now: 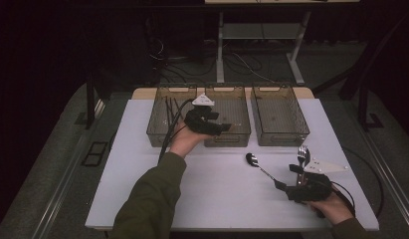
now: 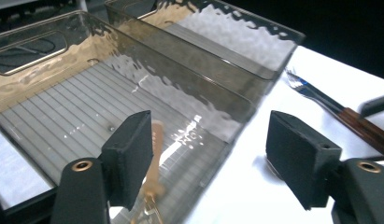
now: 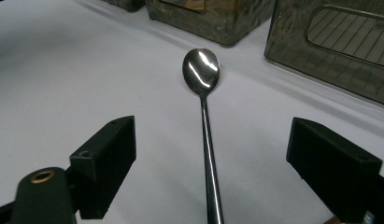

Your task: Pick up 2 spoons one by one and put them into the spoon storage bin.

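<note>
A: Counter (image 1: pixel 142 164), white top. Three smoky clear bins in a row along the far edge: left bin (image 1: pixel 164 117), middle bin (image 1: pixel 232 117), right bin (image 1: pixel 279 114). Dark thin sticks lie in the left one.

B: And the loose cutlery?

A: Spoon (image 1: pixel 259 167) lies on the counter right of centre, bowl pointing away toward the bins, handle running back to the right tool (image 1: pixel 291 180). Fork (image 1: pixel 302 157) just beside that tool, tines away.

B: Right tool's state?

A: Jaws spread wide, low to the counter, the spoon's handle lying between them, not gripped. Right hand (image 1: pixel 331 206) near the counter's near right corner.

B: Left side?

A: Left hand (image 1: pixel 184 139) reaches forward, sleeve long across the counter. Left tool (image 1: pixel 217 127) sits at the middle bin's near wall, jaws wide apart, holding nothing. In the left gripper view a pale gold utensil (image 2: pixel 154 172) lies on the ribbed bin floor under one jaw.

B: Open room?

A: Bare counter left and centre, in front of the bins.
</note>
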A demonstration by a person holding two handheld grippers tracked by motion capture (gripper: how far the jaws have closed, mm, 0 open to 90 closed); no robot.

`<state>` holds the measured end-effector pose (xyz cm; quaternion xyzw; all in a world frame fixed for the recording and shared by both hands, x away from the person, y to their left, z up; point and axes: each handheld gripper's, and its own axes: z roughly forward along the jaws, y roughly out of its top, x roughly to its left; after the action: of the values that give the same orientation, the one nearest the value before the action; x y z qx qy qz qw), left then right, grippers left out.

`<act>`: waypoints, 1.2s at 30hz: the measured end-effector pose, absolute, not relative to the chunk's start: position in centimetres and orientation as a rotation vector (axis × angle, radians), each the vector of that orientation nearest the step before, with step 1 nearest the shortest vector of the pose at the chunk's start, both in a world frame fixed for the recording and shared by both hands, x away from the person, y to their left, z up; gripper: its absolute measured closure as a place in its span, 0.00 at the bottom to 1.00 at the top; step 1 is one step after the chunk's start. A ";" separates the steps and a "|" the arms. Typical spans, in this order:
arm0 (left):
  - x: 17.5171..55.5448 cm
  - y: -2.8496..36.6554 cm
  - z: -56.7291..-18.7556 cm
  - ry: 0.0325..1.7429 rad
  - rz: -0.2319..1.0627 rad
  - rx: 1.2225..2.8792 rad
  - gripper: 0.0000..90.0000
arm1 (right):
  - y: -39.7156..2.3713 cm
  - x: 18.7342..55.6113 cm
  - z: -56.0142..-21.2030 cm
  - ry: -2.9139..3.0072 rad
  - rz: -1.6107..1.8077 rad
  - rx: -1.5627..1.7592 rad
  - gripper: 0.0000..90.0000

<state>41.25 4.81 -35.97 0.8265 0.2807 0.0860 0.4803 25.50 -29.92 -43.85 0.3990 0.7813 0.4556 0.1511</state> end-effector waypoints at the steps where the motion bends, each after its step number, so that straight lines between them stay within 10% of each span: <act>1: 40.8 5.1 -35.9 0.687 0.205 2.005 0.33 | -29.9 25.5 -43.8 2.244 1.309 1.155 0.17; 36: 28.6 14.9 -42.6 0.674 0.232 1.979 0.00 | -30.1 25.8 -43.9 2.235 1.292 1.199 0.15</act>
<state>28.65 14.88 -42.64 0.8168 0.2784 0.0957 0.4962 25.83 -30.15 -43.88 0.4167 0.7765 0.4492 0.1471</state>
